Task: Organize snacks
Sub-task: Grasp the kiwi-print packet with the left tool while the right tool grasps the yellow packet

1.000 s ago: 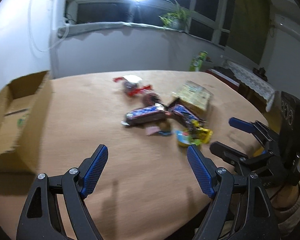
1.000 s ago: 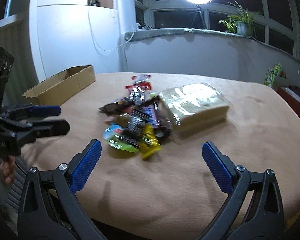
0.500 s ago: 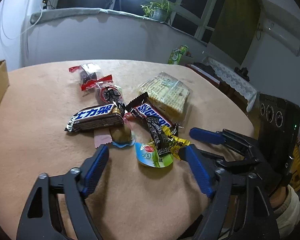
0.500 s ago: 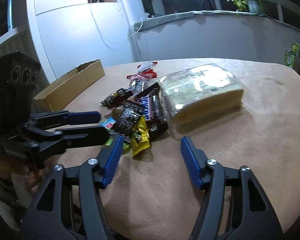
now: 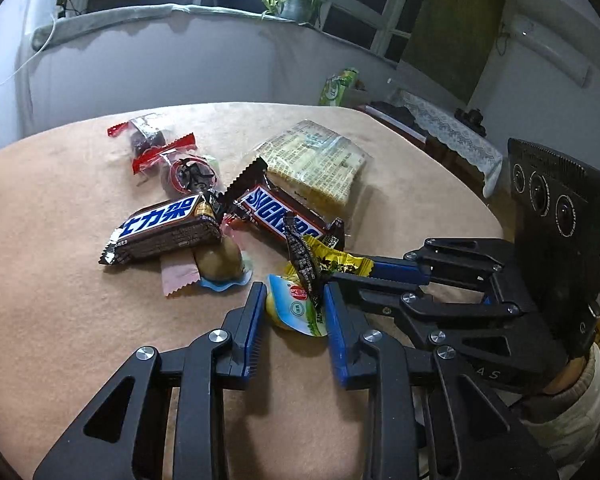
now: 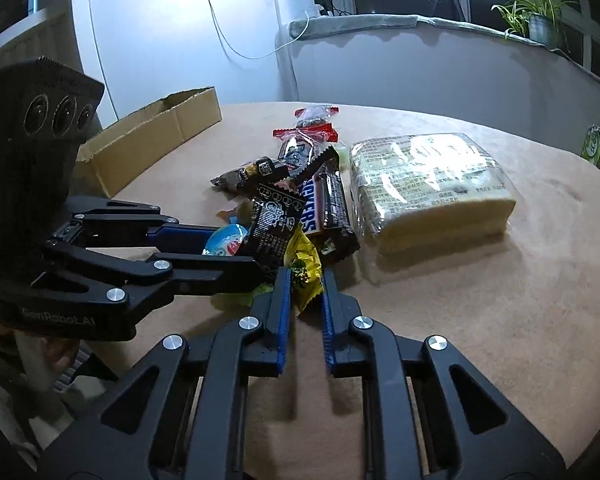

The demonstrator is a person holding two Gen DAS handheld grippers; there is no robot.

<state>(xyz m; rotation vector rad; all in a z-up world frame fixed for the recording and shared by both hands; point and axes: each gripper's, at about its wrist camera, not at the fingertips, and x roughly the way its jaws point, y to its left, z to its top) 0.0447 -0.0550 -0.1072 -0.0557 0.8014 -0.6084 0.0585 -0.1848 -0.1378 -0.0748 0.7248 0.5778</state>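
Note:
A heap of snacks lies on the tan table (image 5: 60, 320): two Snickers bars (image 5: 276, 212), red-wrapped candies (image 5: 160, 148), a clear cracker pack (image 6: 428, 176) and a dark sachet (image 6: 274, 216). At the near edge of the heap sits a jelly cup (image 5: 294, 308) with a green and white lid. My left gripper (image 5: 294, 288) has its jaws closing on that cup, both blue pads against its sides. Just right of it lies a yellow packet (image 6: 304, 264). My right gripper (image 6: 305, 274) is closing on the packet's near end, pads touching it.
An open cardboard box (image 6: 152, 140) stands at the table's left side. A brown jelly (image 5: 218, 260) and a pink wrapper lie left of the cup. The table edge curves close behind the right gripper. A green bag (image 5: 336, 86) stands beyond the far edge.
Both grippers came forward and down to the near edge of the heap. Their wide-open jaws closed, the left around the jelly cup, the right around the yellow packet.

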